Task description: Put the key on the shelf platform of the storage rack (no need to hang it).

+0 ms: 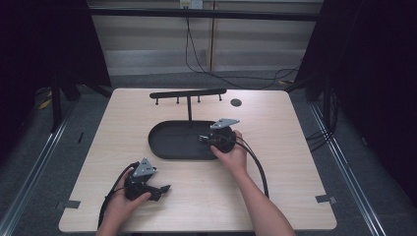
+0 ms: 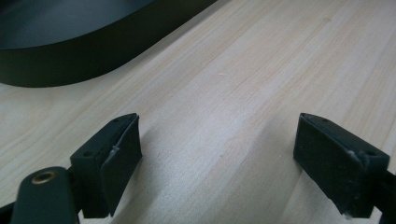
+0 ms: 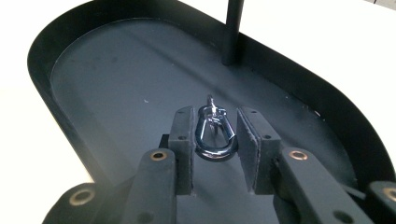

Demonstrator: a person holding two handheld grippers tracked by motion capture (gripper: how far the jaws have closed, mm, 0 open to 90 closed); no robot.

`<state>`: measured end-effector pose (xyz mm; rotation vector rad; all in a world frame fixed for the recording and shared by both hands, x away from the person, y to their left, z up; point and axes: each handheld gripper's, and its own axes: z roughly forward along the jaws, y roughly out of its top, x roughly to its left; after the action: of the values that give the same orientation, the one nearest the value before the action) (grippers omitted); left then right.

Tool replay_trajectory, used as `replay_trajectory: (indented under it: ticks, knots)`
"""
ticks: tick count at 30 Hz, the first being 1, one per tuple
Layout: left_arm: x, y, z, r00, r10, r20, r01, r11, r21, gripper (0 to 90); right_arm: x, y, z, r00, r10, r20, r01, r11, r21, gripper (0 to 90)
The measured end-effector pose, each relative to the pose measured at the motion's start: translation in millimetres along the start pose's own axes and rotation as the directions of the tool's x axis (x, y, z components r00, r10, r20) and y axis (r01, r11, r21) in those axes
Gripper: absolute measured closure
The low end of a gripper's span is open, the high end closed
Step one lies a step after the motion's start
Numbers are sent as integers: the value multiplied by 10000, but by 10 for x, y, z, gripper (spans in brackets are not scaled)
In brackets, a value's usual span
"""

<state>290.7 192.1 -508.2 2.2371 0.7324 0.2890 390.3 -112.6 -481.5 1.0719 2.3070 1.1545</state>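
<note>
Inside black tray point(image 3: 74, 60), silver clasp point(image 3: 214, 135) between right tool point(image 3: 215, 130) pads, upright post point(image 3: 232, 30) beyond

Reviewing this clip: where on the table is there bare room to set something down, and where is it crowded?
Bare wood: the right side of the table beyond the right gripper, the left strip beside the black tray, and the front edge between the forearms. Crowded: the tray's right end, where a metal clip sits between the jaws, and around the left gripper.
</note>
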Motion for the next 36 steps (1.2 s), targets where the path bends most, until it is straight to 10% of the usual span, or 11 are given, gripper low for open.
replay_trajectory:
  ticks: [36]
  knots:
    - [0, 0, 0, 10000, -7, 13, 7, 10000, 0, 148, -56, -116, 51, 9995, 307, -35, -304, 9973, 666, 681]
